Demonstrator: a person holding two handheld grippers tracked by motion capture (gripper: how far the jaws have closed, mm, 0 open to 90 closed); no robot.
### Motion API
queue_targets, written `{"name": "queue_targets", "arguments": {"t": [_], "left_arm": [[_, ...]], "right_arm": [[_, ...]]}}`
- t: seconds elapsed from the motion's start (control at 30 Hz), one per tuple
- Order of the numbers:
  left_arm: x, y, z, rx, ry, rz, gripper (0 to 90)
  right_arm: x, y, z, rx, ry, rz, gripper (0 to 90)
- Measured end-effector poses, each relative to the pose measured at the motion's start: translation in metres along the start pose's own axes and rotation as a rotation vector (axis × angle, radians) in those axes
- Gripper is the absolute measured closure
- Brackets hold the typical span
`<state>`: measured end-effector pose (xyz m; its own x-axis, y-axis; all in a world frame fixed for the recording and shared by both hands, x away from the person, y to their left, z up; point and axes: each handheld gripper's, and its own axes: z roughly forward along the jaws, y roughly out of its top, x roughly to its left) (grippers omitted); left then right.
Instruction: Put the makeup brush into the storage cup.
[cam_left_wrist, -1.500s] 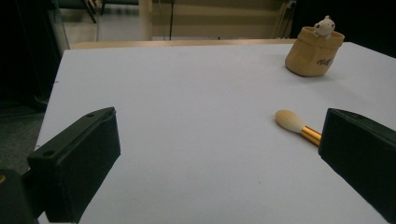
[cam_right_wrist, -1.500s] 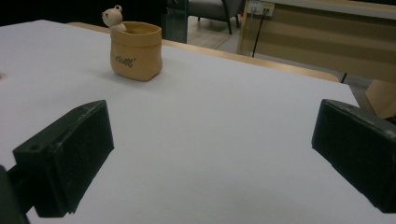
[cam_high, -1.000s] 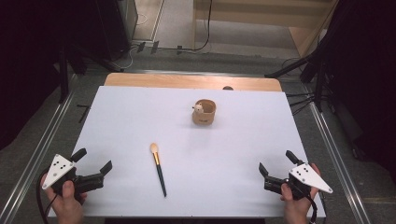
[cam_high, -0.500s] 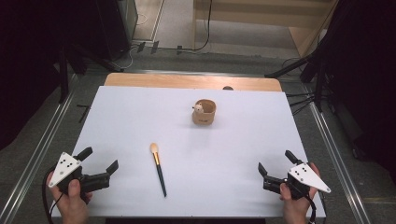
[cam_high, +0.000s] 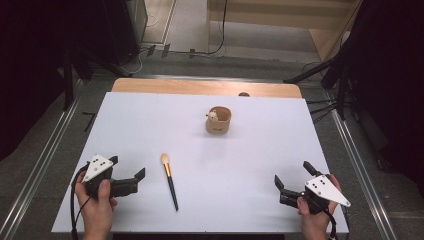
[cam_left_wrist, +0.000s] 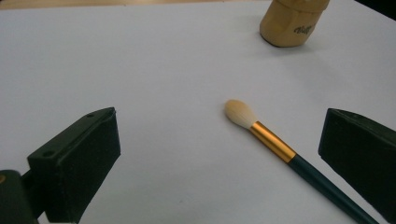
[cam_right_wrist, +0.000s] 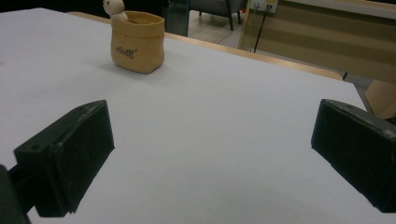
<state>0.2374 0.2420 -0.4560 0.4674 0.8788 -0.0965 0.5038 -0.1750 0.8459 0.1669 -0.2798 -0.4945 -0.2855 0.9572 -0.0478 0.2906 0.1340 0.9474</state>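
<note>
Left gripper (cam_high: 127, 174) released just left of the brush (cam_high: 169, 180) (lying flat), right gripper (cam_high: 292, 178) released well right of it.

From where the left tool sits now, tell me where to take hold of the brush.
Probably grip the brush on its dark handle just below the gold ferrule, coming from above with the left tool, jaws straddling the handle. It lies flat and thin; the soft bristles would likely deform.

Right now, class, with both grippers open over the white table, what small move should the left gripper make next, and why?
Probably ease the left gripper forward and toward the brush, so its open jaws straddle the dark handle. The brush lies flat on the table, untouched, just beside that gripper, while the right gripper sits far off. The tan cup stands beyond.
</note>
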Motion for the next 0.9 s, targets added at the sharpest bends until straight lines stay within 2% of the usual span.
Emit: {"name": "queue_targets", "arguments": {"t": [0.13, 0.27, 0.37, 0.47, 0.57, 0.63, 0.67, 0.73, 0.8, 0.83, 0.87, 0.9], "left_arm": [[-0.009, 0.005, 0.013, 0.061, -0.004, -0.008, 0.0], [-0.019, 0.012, 0.032, 0.181, -0.029, -0.040, 0.0], [-0.026, 0.016, 0.042, 0.240, -0.018, -0.034, 0.0], [-0.029, 0.020, 0.051, 0.288, -0.030, -0.079, 0.0], [-0.033, 0.022, 0.058, 0.331, -0.021, -0.098, 0.0], [-0.036, 0.024, 0.064, 0.375, 0.019, -0.118, 0.0], [-0.037, 0.025, 0.067, 0.388, 0.026, -0.126, 0.0], [-0.037, 0.026, 0.070, 0.402, 0.012, -0.138, 0.0], [-0.039, 0.027, 0.074, 0.424, 0.025, -0.171, 0.0], [-0.040, 0.028, 0.076, 0.433, 0.038, -0.178, 4.8], [-0.041, 0.028, 0.077, 0.436, 0.041, -0.181, 4.8], [-0.042, 0.029, 0.078, 0.448, 0.042, -0.184, 13.7]], "right_arm": [[-0.001, -0.001, 0.001, 0.004, 0.000, 0.000, 0.0], [0.000, -0.001, 0.002, 0.007, 0.001, -0.004, 0.0], [0.000, -0.001, 0.003, 0.012, 0.000, -0.009, 0.0], [-0.001, -0.002, 0.004, 0.015, 0.002, -0.007, 0.0], [-0.001, -0.003, 0.004, 0.020, 0.000, -0.003, 0.0], [-0.001, -0.003, 0.004, 0.021, 0.001, -0.003, 0.0], [-0.002, -0.003, 0.005, 0.024, 0.002, -0.003, 0.0], [-0.002, -0.003, 0.005, 0.024, 0.002, -0.004, 0.0], [-0.002, -0.004, 0.005, 0.030, 0.001, -0.004, 0.0], [-0.002, -0.004, 0.006, 0.030, 0.000, -0.001, 0.0], [-0.002, -0.004, 0.006, 0.030, 0.000, -0.001, 0.0], [-0.002, -0.004, 0.006, 0.032, 0.000, -0.002, 0.0]]}}
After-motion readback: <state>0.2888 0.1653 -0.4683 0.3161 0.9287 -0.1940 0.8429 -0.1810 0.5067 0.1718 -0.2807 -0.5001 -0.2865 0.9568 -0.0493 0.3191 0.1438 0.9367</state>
